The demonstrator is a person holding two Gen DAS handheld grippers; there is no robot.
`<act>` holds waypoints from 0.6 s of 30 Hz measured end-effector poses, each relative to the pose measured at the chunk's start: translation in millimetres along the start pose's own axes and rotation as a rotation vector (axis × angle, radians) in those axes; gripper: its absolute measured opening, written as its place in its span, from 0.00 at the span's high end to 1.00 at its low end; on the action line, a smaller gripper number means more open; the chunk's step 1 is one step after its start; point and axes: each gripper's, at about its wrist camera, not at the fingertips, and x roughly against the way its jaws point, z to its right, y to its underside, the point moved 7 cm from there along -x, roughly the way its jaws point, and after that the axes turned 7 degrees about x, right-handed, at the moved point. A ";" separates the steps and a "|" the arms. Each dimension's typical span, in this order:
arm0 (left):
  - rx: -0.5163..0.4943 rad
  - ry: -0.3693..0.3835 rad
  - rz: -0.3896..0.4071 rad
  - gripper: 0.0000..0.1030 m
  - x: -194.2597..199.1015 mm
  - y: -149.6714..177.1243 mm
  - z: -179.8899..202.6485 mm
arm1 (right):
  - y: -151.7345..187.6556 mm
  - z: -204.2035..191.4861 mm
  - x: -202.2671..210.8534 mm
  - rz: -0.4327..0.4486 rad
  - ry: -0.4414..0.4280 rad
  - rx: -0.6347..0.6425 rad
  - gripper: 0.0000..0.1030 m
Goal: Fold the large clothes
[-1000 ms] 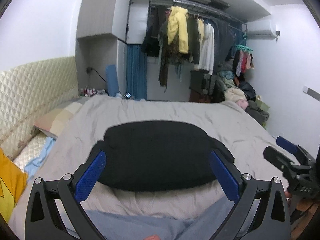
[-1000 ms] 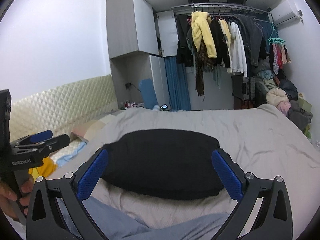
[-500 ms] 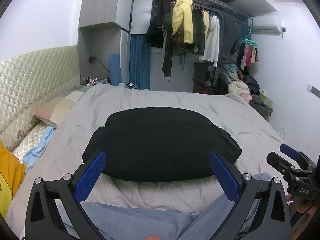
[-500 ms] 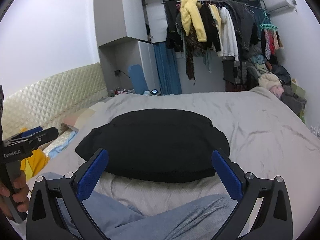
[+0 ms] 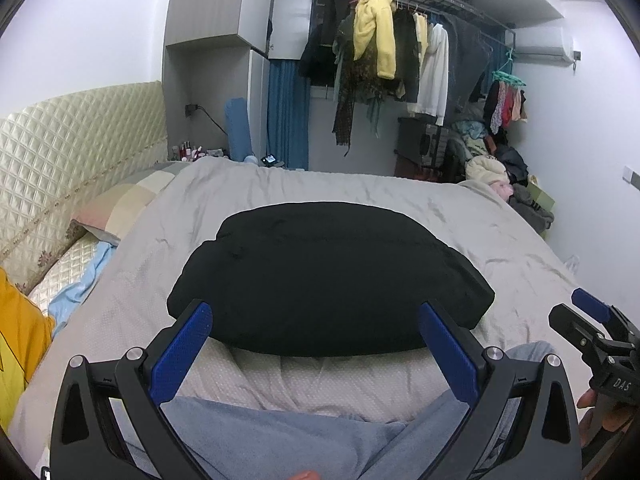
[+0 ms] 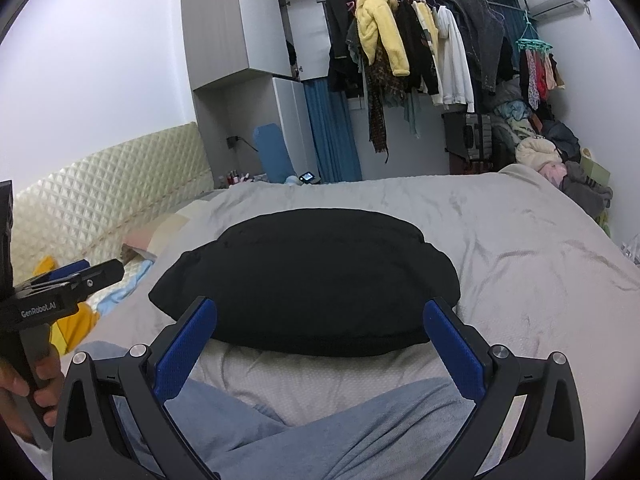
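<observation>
A black garment (image 5: 328,276) lies folded into a thick rounded bundle in the middle of the grey bed (image 5: 400,196). It also shows in the right wrist view (image 6: 308,280). My left gripper (image 5: 316,340) is open and empty, held above the bundle's near edge. My right gripper (image 6: 320,336) is open and empty too, held above the same edge. Each gripper shows at the side of the other's view: the right one (image 5: 588,320) and the left one (image 6: 76,276).
The person's knees in blue-grey trousers (image 6: 320,428) are at the bed's near edge. A pillow (image 5: 120,204) and a yellow cloth (image 5: 20,344) lie left by the quilted headboard (image 5: 72,144). A rack of hanging clothes (image 5: 392,56) and a clothes pile (image 5: 504,176) stand beyond the bed.
Both views have tilted down and come closer to the black bundle, which now sits lower and larger. Both grippers stay open and empty.
</observation>
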 end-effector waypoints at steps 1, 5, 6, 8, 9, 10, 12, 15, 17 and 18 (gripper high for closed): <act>0.001 0.000 0.000 0.00 0.2 -0.4 0.4 | -0.1 0.5 -0.4 -0.001 -0.001 -0.001 0.00; 0.005 0.001 0.001 0.00 -0.6 1.2 -0.1 | -0.3 -0.7 0.0 0.003 -0.005 0.001 0.00; 0.004 0.001 0.001 0.00 -0.9 1.5 -0.2 | -0.5 -1.2 0.4 0.004 -0.007 0.001 0.00; 0.006 0.000 0.000 0.00 -1.1 0.9 -0.7 | -1.4 -1.3 0.5 0.006 -0.007 0.002 0.00; 0.008 0.001 0.000 0.00 -0.9 1.1 -0.6 | -1.8 -1.9 0.3 0.007 -0.008 0.003 0.00; 0.010 0.001 0.001 0.00 0.0 1.8 -1.4 | -1.9 -1.9 0.5 0.009 -0.008 0.004 0.00; 0.010 0.001 0.001 0.00 0.1 2.5 -2.1 | -2.4 -2.3 0.8 0.011 -0.009 0.003 0.00; 0.012 -0.003 0.001 0.00 0.9 4.1 -3.4 | -2.1 -2.4 0.8 0.011 -0.006 0.002 0.00; 0.010 -0.007 -0.002 0.00 0.8 5.2 -4.2 | -4.4 -3.0 1.3 0.011 -0.005 0.000 0.00; 0.008 -0.008 -0.003 0.00 1.3 5.3 -4.2 | -4.9 -2.9 1.4 0.012 -0.004 -0.003 0.00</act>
